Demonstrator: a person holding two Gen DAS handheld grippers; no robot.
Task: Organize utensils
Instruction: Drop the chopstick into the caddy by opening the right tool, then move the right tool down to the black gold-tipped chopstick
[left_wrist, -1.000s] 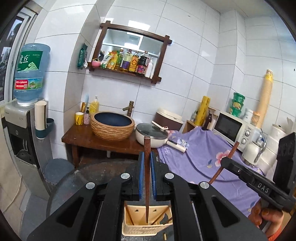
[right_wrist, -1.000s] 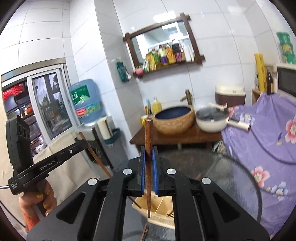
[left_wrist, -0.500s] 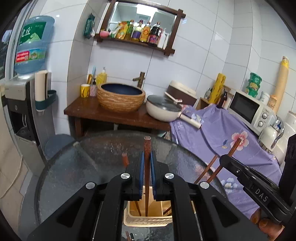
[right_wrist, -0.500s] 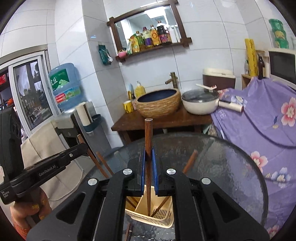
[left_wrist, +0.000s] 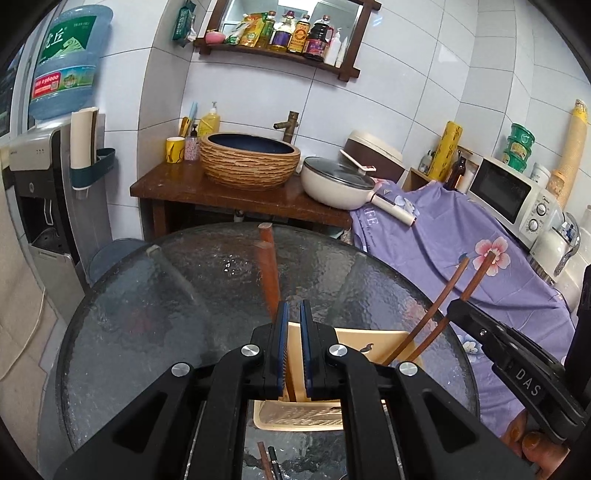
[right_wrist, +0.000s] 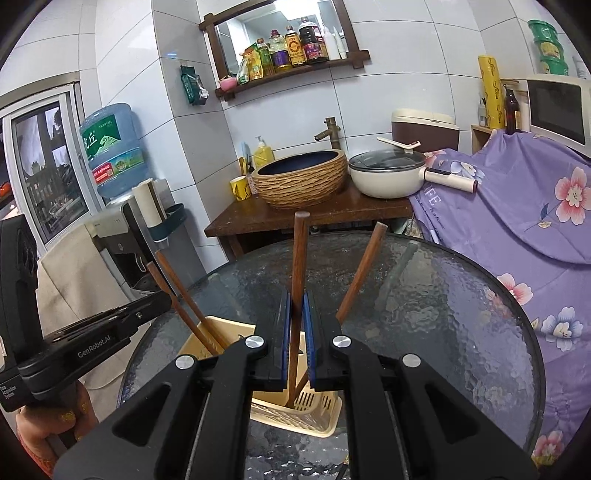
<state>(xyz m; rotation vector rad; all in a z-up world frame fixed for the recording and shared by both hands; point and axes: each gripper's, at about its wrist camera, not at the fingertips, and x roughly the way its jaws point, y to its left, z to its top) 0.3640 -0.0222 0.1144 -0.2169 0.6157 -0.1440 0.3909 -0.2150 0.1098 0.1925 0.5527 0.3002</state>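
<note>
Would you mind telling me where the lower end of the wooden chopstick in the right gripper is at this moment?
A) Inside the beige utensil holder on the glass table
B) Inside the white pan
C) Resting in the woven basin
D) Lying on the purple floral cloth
A: in the right wrist view the chopstick clamped in the right gripper runs down into the slotted beige utensil holder on the glass table.

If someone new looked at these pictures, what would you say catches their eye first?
Probably the right hand-held gripper, shut on a brown wooden chopstick whose lower end dips into the beige plastic utensil basket on the round dark glass table. Behind the table, a purple floral cloth stands out.
</note>
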